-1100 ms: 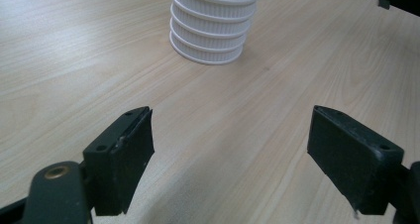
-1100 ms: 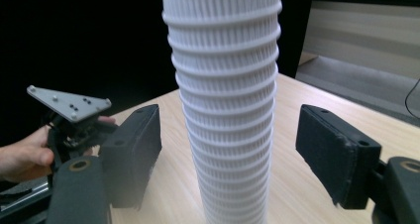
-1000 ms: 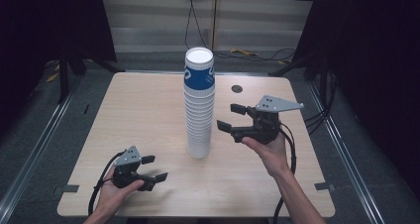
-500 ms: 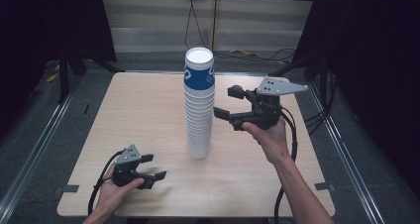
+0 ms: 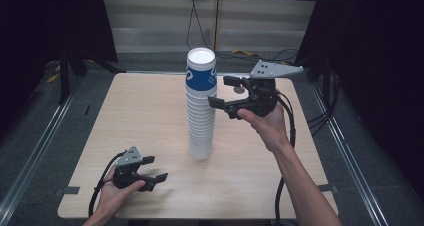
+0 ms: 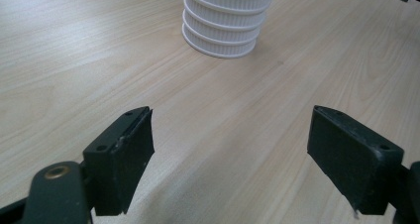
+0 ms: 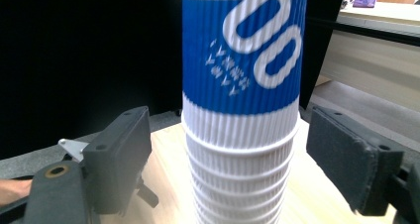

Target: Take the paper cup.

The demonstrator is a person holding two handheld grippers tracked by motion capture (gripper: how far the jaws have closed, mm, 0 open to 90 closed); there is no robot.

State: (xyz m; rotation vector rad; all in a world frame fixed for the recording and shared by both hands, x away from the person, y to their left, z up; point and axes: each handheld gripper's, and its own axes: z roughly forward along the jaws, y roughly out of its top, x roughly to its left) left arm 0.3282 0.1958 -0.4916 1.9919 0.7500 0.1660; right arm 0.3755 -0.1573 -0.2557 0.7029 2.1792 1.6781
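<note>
A tall stack of upturned white ribbed paper cups [image 5: 201,121] stands mid-table, topped by a blue cup with a white logo [image 5: 201,76]. My right gripper [image 5: 218,91] is raised beside that top cup, just to its right, and its jaws have just been opening. In the right gripper view the blue cup [image 7: 242,55] stands in line between the pads with a gap on each side, nothing gripped. My left gripper [image 5: 157,168] rests low at the table's front left, open and holding nothing. The stack's base [image 6: 225,21] lies ahead of it.
The light wooden table [image 5: 150,101] has a small dark spot at its back right, near the right gripper. Cables trail from both grippers off the front edge. Metal rails [image 5: 40,146] run along the floor on both sides, and the surroundings are dark.
My right gripper has risen from the stack's middle height to its top cup, and its jaws have spread wider. The left gripper and the stack have stayed put.
</note>
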